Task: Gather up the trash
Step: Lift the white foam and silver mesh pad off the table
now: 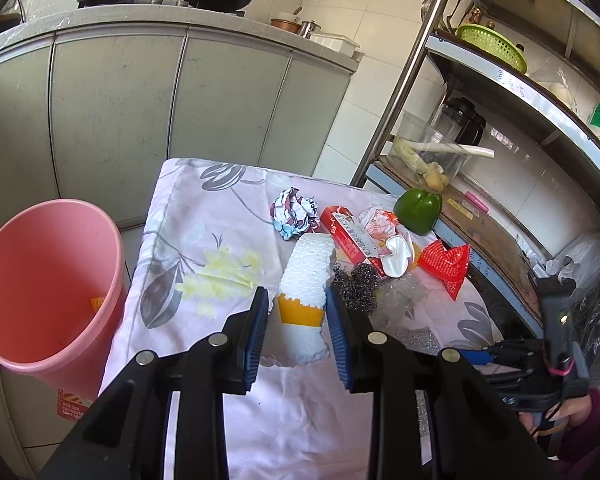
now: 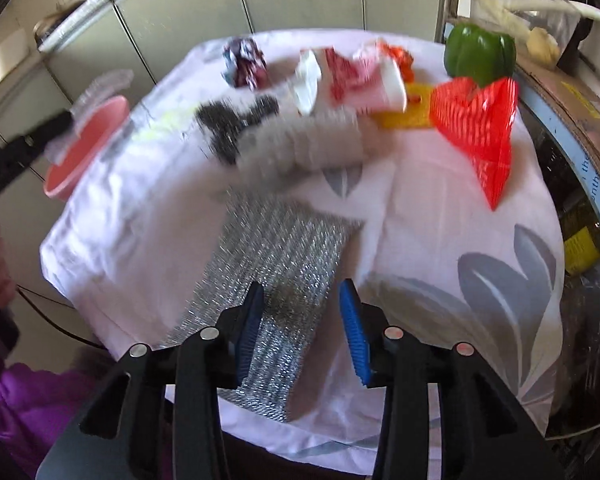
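My left gripper clamps the foam sleeve right of the pink bin, which holds an orange scrap. My right gripper hangs parted over the silver scouring cloth.

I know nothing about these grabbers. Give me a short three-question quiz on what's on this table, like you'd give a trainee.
1. True or false: the green bell pepper lies inside the pink plastic bucket.
2. What does the left gripper hold? A) crumpled paper ball B) white foam net sleeve with a yellow band C) red plastic wrapper
3. Is the right gripper, over the glittery silver scouring cloth, open or shut?
Key: 1 false; 2 B; 3 open.
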